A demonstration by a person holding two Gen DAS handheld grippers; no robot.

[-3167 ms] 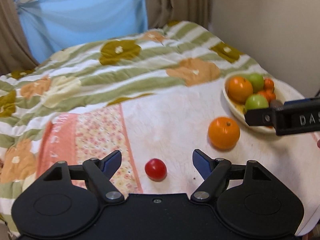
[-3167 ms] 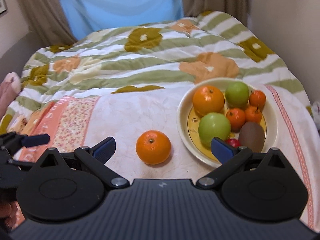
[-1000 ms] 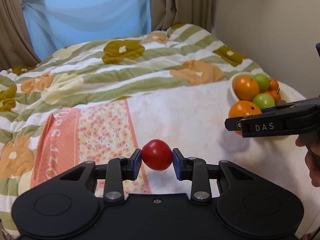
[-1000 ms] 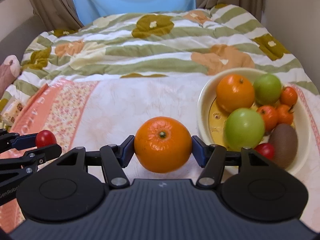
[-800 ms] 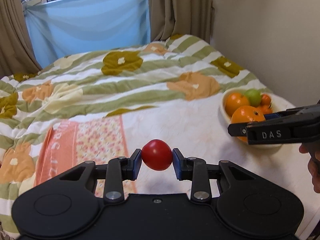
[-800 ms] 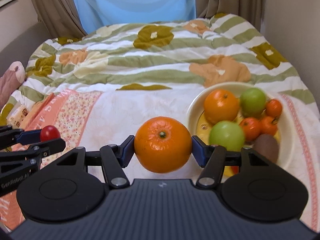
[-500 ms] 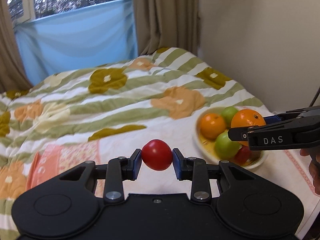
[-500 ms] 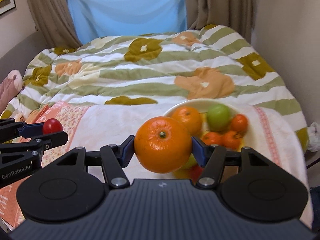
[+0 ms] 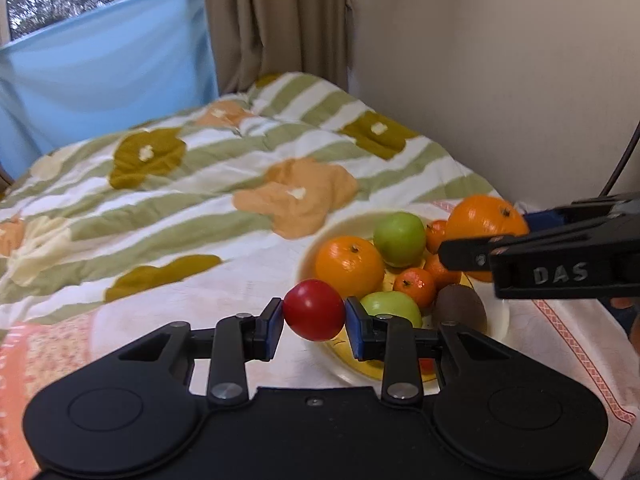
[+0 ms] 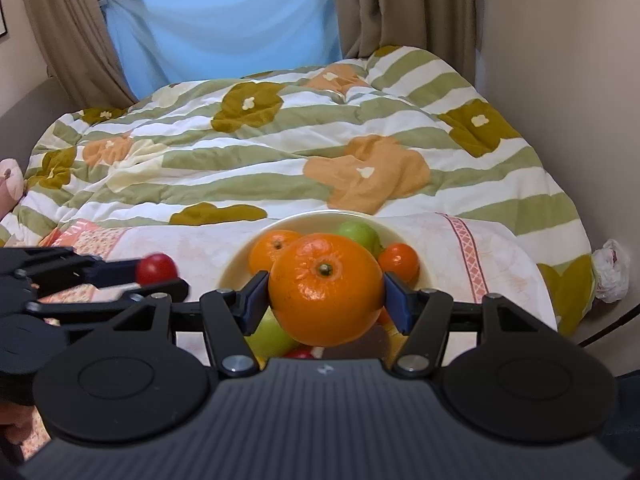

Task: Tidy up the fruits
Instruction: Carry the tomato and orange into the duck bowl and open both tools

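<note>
My left gripper (image 9: 314,322) is shut on a small red tomato (image 9: 314,309) and holds it in the air at the near left rim of the cream fruit bowl (image 9: 306,258). My right gripper (image 10: 326,300) is shut on a large orange (image 10: 326,294) and holds it above the bowl (image 10: 236,262). The bowl holds an orange (image 9: 349,267), two green apples (image 9: 399,233), small tangerines (image 9: 414,287) and a kiwi (image 9: 460,312). The held orange (image 9: 484,216) and the right gripper show at the right of the left wrist view; the tomato (image 10: 157,268) shows at the left of the right wrist view.
The bowl rests on a white and pink cloth (image 9: 180,308) at the near end of a bed with a green-striped floral quilt (image 10: 280,152). A wall (image 9: 500,80) runs close on the right. Curtains and a blue sheet (image 10: 224,24) hang at the far end.
Both grippers closed on their fruits, lifted them off the cloth and moved toward the bowl. The orange is now over the bowl and the tomato is at its near rim.
</note>
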